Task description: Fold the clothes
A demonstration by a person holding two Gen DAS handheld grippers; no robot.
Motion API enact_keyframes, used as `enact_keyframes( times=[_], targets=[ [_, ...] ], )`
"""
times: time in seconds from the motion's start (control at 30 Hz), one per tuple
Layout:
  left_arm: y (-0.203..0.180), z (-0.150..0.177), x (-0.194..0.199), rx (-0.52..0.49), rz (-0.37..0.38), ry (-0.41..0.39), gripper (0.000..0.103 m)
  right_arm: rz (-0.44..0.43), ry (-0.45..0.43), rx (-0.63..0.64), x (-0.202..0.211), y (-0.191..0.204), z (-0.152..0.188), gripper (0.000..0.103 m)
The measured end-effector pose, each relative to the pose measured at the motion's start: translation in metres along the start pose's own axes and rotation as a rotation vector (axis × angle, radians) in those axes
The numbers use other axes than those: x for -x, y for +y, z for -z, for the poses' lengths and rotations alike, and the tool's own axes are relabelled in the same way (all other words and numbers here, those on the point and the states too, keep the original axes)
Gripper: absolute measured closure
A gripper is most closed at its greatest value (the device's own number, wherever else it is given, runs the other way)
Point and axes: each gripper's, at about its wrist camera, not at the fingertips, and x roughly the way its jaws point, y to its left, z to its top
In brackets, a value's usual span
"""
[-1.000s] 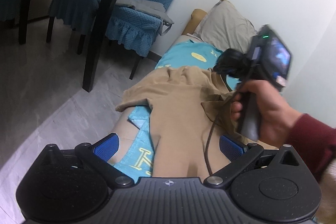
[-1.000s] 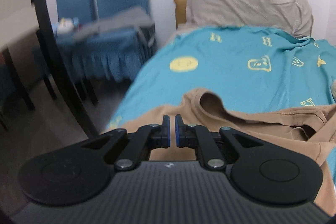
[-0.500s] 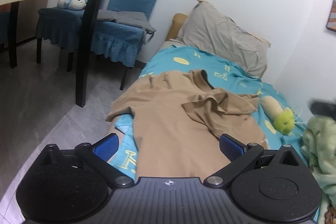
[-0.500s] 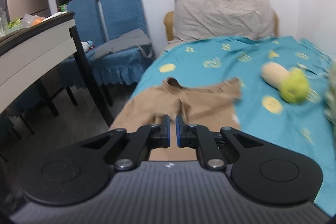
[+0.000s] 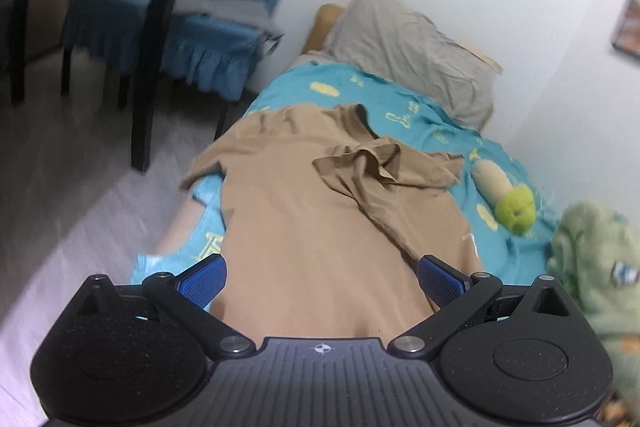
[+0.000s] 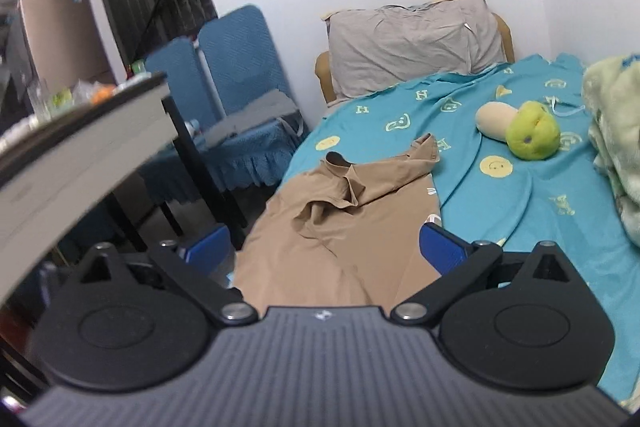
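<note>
A tan T-shirt (image 5: 304, 211) lies spread along the near left side of the bed on a teal sheet (image 5: 424, 119). Its right sleeve (image 5: 376, 171) is folded over onto the chest; its left sleeve hangs over the bed edge. My left gripper (image 5: 322, 277) is open and empty, held above the shirt's lower hem. In the right wrist view the shirt (image 6: 340, 227) lies ahead and my right gripper (image 6: 324, 247) is open and empty above its near end.
A grey pillow (image 5: 412, 43) leans at the head of the bed. A green-and-beige plush toy (image 6: 520, 127) lies right of the shirt. A pale green blanket (image 5: 596, 267) is piled at the far right. Blue chairs (image 6: 240, 99) and a dark-legged table (image 6: 100, 139) stand left of the bed.
My right gripper has pulled back from the collar area, risen and opened its jaws. The right hand has left the left wrist view. The sleeve stays folded over the chest.
</note>
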Motion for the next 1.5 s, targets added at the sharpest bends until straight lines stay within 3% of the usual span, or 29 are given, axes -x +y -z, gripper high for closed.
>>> enact_keyframes(
  times=[0.2,0.33,0.5,0.73,0.77,0.8,0.83,0.9,0.93,1.2,1.37,1.5],
  targets=[
    [0.063,-0.029,-0.057,0.376,-0.046,0.046,0.002,0.013,0.044,-0.108,-0.011,-0.027,-0.002,0.000],
    [0.114,-0.045,-0.106,0.630,-0.050,0.024,0.005,0.041,0.068,-0.147,-0.030,-0.044,0.000,0.000],
    [0.148,-0.056,-0.165,0.675,-0.141,0.046,0.005,0.069,0.125,-0.230,-0.058,-0.063,0.002,0.000],
    [0.184,-0.059,-0.216,0.835,-0.122,0.058,0.012,0.089,0.217,-0.349,-0.098,-0.081,0.010,0.000],
    [0.187,-0.061,-0.218,0.840,-0.113,0.050,0.022,0.091,0.228,-0.365,-0.103,-0.082,0.010,0.000],
    [0.190,-0.063,-0.219,0.843,-0.105,0.040,0.040,0.092,0.238,-0.378,-0.107,-0.082,0.011,0.000],
    [0.192,-0.066,-0.221,0.846,-0.097,0.031,0.046,0.092,0.248,-0.387,-0.110,-0.082,0.012,0.000],
    [0.190,-0.071,-0.219,0.824,-0.087,0.022,0.085,0.092,0.268,-0.403,-0.114,-0.082,0.015,0.000],
    [0.188,-0.077,-0.220,0.797,-0.089,0.017,0.094,0.093,0.278,-0.412,-0.115,-0.082,0.016,0.000],
    [0.109,-0.133,-0.177,0.375,-0.156,-0.123,0.097,0.109,0.273,-0.461,-0.103,-0.089,0.016,0.000],
    [0.001,-0.160,-0.148,-0.059,-0.134,-0.215,0.097,0.122,0.231,-0.479,-0.092,-0.095,0.009,0.000],
    [-0.100,-0.145,-0.144,-0.415,-0.043,-0.225,0.097,0.128,0.205,-0.510,-0.081,-0.106,0.004,0.000]
  ],
)
